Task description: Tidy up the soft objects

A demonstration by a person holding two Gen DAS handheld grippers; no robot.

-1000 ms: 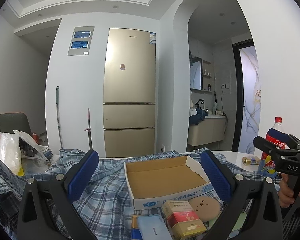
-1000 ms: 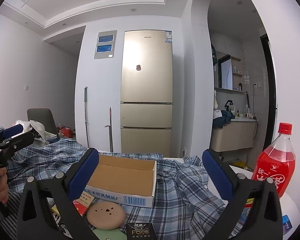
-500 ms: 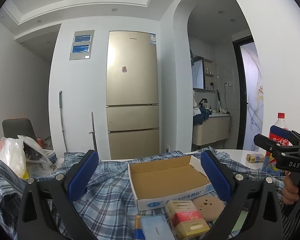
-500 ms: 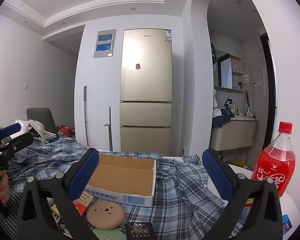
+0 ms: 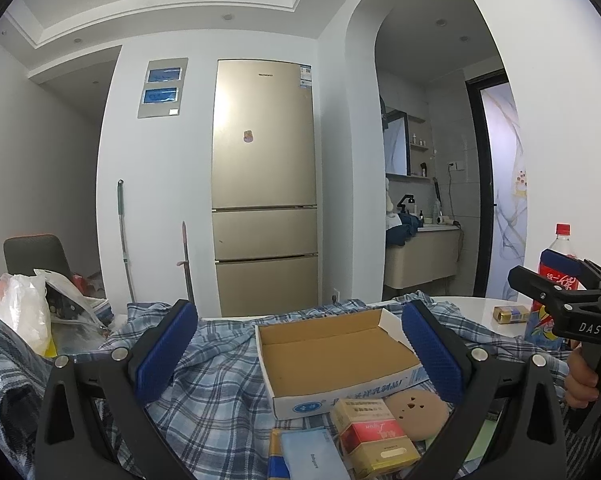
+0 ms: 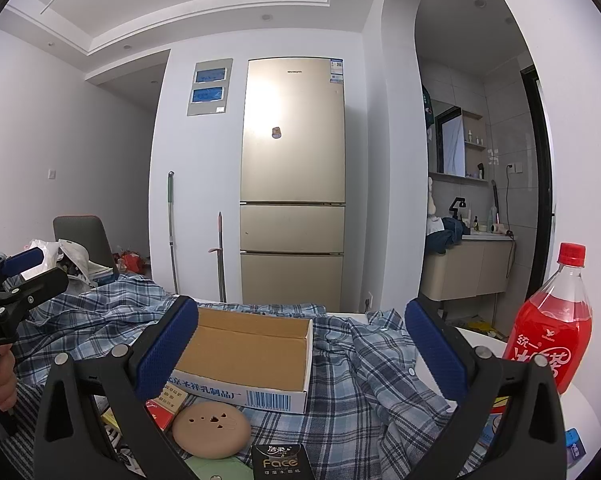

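Observation:
A blue plaid shirt [image 5: 216, 392] lies crumpled over the table, also in the right wrist view [image 6: 364, 392]. An open, empty cardboard box [image 5: 332, 356] rests on it, also seen in the right wrist view [image 6: 252, 356]. A tan round puff [image 5: 414, 414] lies in front of the box, also in the right wrist view [image 6: 211, 430]. My left gripper [image 5: 300, 352] is open and empty above the shirt and box. My right gripper [image 6: 300, 352] is open and empty over the box's right side.
A red drink bottle [image 6: 552, 328] stands at the right on the white table [image 6: 580, 412]. A red-and-tan packet [image 5: 372, 434], a blue packet [image 5: 312, 456] and a black tissue pack [image 6: 280, 462] lie near the front. A plastic bag [image 5: 24, 308] sits left. A fridge [image 5: 264, 188] stands behind.
Both grippers have tilted and shifted slightly, so the scene sits a little lower in view. Both stay open and empty. Nothing on the table has moved.

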